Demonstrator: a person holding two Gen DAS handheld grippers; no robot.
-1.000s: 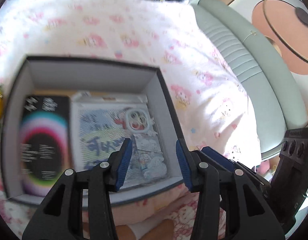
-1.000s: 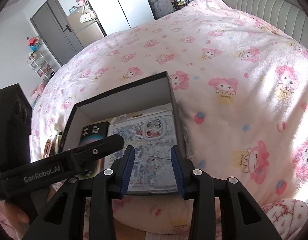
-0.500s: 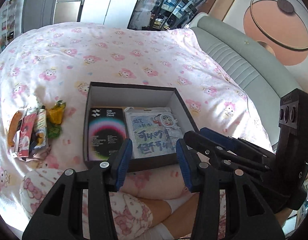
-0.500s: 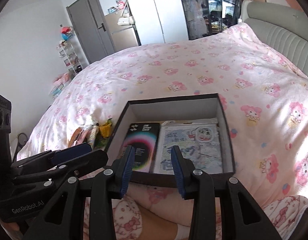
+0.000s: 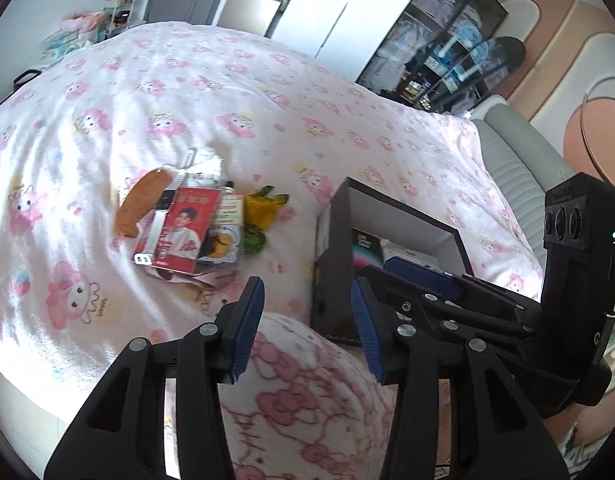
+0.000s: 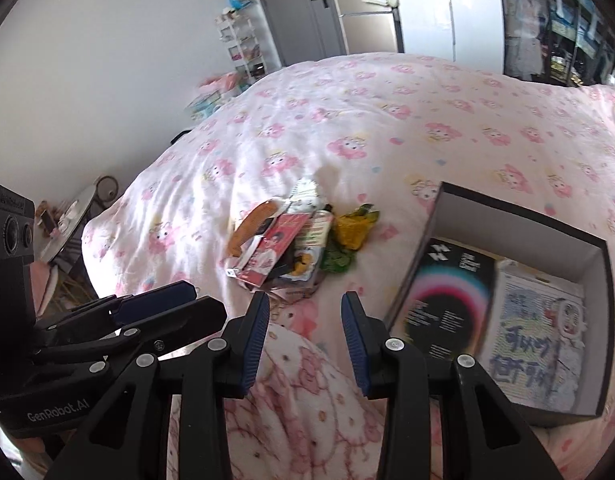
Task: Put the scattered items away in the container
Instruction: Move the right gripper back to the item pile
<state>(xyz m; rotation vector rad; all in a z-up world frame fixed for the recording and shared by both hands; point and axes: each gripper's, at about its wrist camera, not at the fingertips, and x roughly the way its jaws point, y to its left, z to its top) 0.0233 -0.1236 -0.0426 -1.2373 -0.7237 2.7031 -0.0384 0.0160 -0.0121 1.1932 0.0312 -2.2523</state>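
With both the left gripper [image 5: 307, 320] and right gripper [image 6: 303, 332] part-open and empty, between items: next, reach the pile [image 6: 291, 240], grasp one, carry to the box [image 6: 519, 216].

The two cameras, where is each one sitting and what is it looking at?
Left wrist: sits on the left tool, looks down at the pile of small things on the bed; the right tool and a knee show.
Right wrist: sits on the right tool, looks at pile and box; the left tool shows.
Both share: pile, box, pink blanket.
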